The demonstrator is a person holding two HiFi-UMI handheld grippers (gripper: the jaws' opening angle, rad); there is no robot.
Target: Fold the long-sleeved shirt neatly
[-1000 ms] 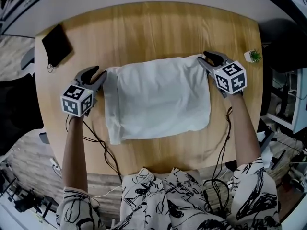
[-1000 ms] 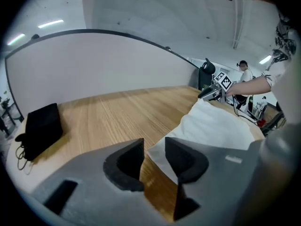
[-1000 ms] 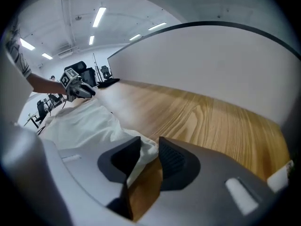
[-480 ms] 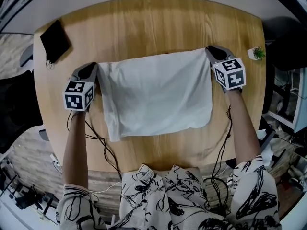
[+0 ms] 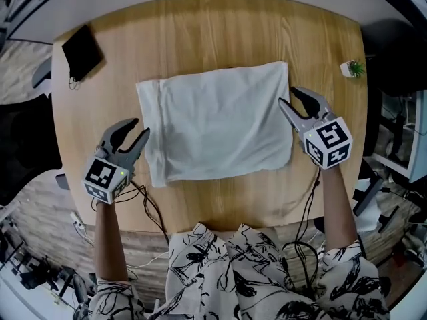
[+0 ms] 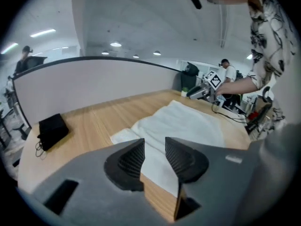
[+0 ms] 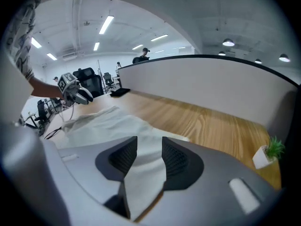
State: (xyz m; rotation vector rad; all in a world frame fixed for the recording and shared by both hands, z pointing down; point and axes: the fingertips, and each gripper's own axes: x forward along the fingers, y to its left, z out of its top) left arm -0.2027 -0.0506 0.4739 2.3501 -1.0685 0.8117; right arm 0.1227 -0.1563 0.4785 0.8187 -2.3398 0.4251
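Observation:
The white shirt [image 5: 217,122] lies folded into a flat rectangle in the middle of the round wooden table [image 5: 200,32]. My left gripper [image 5: 142,126] hovers off the shirt's near left corner, open, with nothing between its fingers. My right gripper [image 5: 287,95] hangs by the shirt's right edge, also open and empty. Both pairs of jaws have just been opening. In the left gripper view the left gripper [image 6: 154,142] looks over the shirt [image 6: 183,124]. Past the raised right gripper [image 7: 149,142] in the right gripper view, the shirt [image 7: 101,121] lies below.
A black pouch [image 5: 81,51] with a cord lies at the table's far left. A small potted plant [image 5: 352,67] stands at the far right edge. Cables trail from both grippers over the near edge. A grey partition [image 6: 94,84] runs behind the table.
Both grippers have let go of the shirt's far corners and drawn back toward the person and upward. The shirt now lies flat and smoothed.

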